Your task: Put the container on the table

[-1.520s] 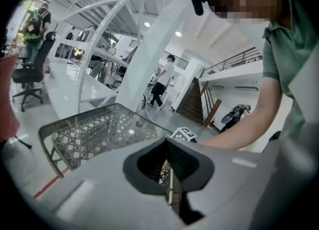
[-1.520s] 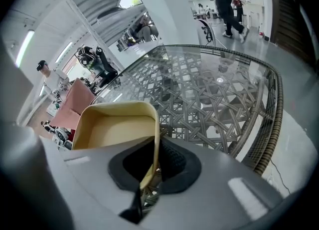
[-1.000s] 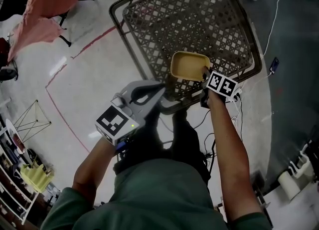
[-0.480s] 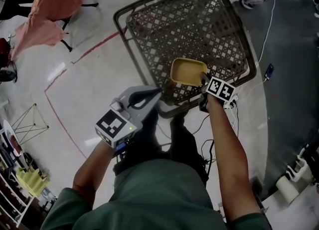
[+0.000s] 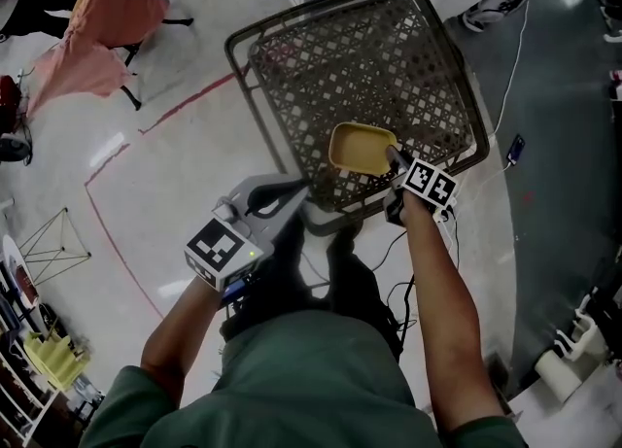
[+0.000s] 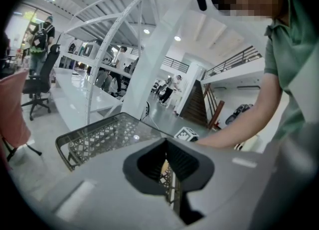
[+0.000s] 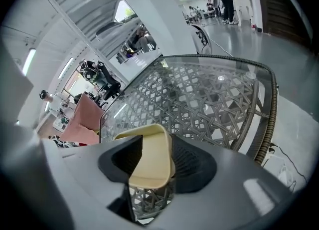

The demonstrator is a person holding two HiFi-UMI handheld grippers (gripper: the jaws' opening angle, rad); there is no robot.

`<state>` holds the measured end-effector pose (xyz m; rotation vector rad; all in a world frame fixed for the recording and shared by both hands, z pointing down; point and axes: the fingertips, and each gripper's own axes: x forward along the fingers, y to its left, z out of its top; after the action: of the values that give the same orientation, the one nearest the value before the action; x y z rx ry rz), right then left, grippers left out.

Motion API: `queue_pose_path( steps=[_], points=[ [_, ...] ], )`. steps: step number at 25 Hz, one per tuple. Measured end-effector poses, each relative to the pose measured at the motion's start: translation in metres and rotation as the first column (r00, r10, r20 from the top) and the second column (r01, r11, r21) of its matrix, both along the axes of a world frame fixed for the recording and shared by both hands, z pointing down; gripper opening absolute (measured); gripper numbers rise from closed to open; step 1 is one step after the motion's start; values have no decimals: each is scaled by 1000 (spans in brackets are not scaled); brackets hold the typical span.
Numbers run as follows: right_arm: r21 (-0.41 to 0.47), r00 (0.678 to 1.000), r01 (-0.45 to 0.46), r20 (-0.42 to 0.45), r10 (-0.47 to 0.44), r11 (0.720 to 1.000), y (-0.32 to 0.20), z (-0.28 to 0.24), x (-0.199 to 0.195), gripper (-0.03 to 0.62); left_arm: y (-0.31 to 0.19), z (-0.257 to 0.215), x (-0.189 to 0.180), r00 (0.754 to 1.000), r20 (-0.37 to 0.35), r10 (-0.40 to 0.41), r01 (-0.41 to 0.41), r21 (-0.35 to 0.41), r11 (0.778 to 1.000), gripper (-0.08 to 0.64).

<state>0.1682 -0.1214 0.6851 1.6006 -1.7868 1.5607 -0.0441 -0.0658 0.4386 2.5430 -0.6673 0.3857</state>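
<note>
My right tongs (image 5: 394,156) have just been opening and now stand wide, their pads off the yellow container (image 5: 362,145), whose near rim lies between them. The container rests on the lattice tabletop (image 5: 369,48), near its lower edge. I judge the placing done, with only backing away left. My left tongs (image 5: 290,189), lower left, are closed and empty.

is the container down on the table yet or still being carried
Done: the yellow container rests on the woven table. In hand: the right gripper has just been opening its jaws, with the container's edge between them but not pinched. Still to do: draw that gripper clear.
</note>
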Motion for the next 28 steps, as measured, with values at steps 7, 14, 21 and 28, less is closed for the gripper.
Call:
queue_pose_path(
  steps=[7, 14, 21, 28],
  points=[
    [64, 999, -31, 44, 29, 997, -6, -27, 5, 196, -1, -13, -8, 1000, 6, -19, 19, 22, 1000, 3],
    [88, 991, -94, 98, 86, 992, -13, -38, 13, 196, 1, -19, -13, 999, 16, -29, 28, 38, 999, 3],
    [297, 995, -27, 98, -2, 954, -25, -138, -5, 5, 1, -58, -18, 999, 4, -46, 46, 97, 994, 3],
    [614, 973, 185, -7, -229, 768, -11, -307, -45, 3, 4, -103, -27, 997, -7, -82, 82, 178, 981, 3]
  ],
)
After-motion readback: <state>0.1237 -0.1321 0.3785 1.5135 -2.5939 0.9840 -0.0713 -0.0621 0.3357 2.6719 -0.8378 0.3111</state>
